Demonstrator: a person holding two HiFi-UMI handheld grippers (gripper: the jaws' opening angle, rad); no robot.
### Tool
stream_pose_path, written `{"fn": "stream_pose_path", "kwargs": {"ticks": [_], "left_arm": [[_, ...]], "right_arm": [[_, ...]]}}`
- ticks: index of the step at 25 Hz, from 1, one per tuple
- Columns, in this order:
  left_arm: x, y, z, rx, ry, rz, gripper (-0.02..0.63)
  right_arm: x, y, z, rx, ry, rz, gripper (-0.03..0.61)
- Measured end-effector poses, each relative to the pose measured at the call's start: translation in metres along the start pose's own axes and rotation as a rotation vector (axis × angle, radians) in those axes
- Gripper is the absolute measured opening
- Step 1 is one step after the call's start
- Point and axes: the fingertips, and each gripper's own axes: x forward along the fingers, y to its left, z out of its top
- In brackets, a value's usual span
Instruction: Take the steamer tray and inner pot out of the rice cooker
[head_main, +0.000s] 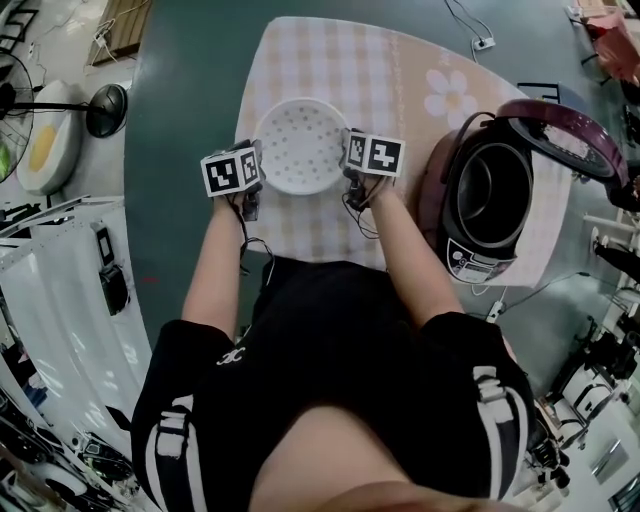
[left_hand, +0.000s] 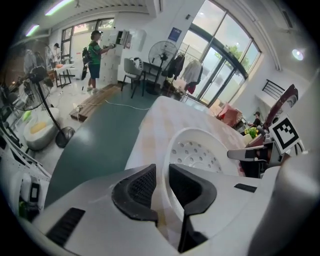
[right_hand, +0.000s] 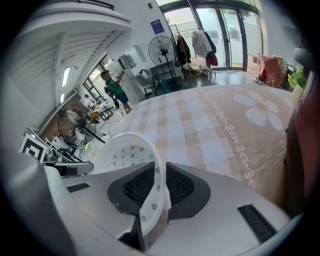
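The white perforated steamer tray (head_main: 300, 145) rests on the checked tablecloth (head_main: 400, 70), left of the rice cooker (head_main: 462, 255). My left gripper (head_main: 257, 176) straddles the tray's left rim, my right gripper (head_main: 349, 172) its right rim. In the left gripper view the tray's rim (left_hand: 172, 150) stands between the jaws of the left gripper (left_hand: 162, 172), with a slit of cloth showing beside one pad. In the right gripper view the holed wall (right_hand: 125, 155) stands between the pads of the right gripper (right_hand: 159, 172), barely apart from them. The cooker's lid (head_main: 565, 130) is raised, and the dark inner pot (head_main: 495, 190) sits inside.
The table's left edge runs close beside the left gripper, with green floor beyond. A standing fan (head_main: 100, 108) is on the floor at the left. A cable and plug (head_main: 483, 43) lie at the table's far side. A flower print (head_main: 450, 95) marks the cloth behind the cooker.
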Motion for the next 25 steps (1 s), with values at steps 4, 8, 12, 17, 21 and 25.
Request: {"fn": "stream_pose_path", "kwargs": {"ticks": [4,8,12,17,21,25], "left_arm": [[-0.023,0.003,0.009,-0.024,-0.067,0.033,0.071],[-0.057,-0.012,0.03,0.018,-0.19,0.049,0.071],[-0.101,-0.047,0.056,0.073,-0.33,0.011,0.071],[-0.174,-0.094,0.101,0.246,-0.592,0.068,0.067],[-0.226,-0.142,0.113,0.391,-0.764,0.112,0.017],[-0.255,-0.19,0.105,0.471,-0.844,0.056,0.004]], "right_arm": [[-0.023,0.01,0.022,-0.104,-0.094,-0.012,0.054],[-0.061,0.032,0.052,-0.215,-0.278,0.034,0.054],[-0.116,0.049,0.078,-0.282,-0.482,0.064,0.054],[-0.191,0.063,0.104,-0.323,-0.68,0.08,0.054],[-0.261,0.067,0.112,-0.343,-0.842,0.103,-0.002],[-0.315,0.061,0.107,-0.345,-0.932,0.081,-0.003]]}}
